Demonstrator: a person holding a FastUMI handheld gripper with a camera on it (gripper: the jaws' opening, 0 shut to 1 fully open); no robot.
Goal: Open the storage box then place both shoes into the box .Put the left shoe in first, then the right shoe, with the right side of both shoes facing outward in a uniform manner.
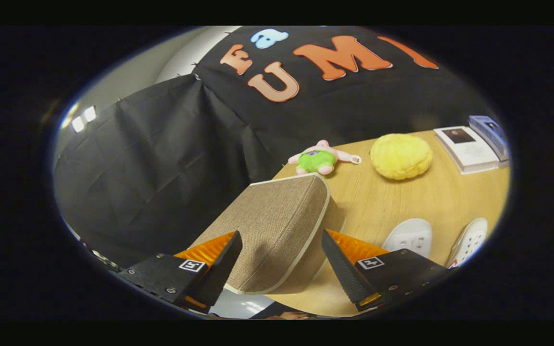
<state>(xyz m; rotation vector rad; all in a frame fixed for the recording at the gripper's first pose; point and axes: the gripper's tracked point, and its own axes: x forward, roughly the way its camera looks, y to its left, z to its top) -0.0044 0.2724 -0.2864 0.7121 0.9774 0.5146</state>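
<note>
Between the spread fingers of the hand-held gripper [282,257] sits the storage box [277,226] (lid closed), white shoes [411,238] beside it.

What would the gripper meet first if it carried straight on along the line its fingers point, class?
Most likely the storage box: its beige fabric lid lies between and just ahead of the open gripper, neither finger touching it. The pink-and-green plush toy sits beyond it on the table, though depth is uncertain.

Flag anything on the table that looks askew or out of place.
The box is closed and sits at the table's corner, seemingly overhanging the edge. The open gripper straddles its lid. Both shoes lie beside it, and two plush toys and books beyond look undisturbed.
</note>
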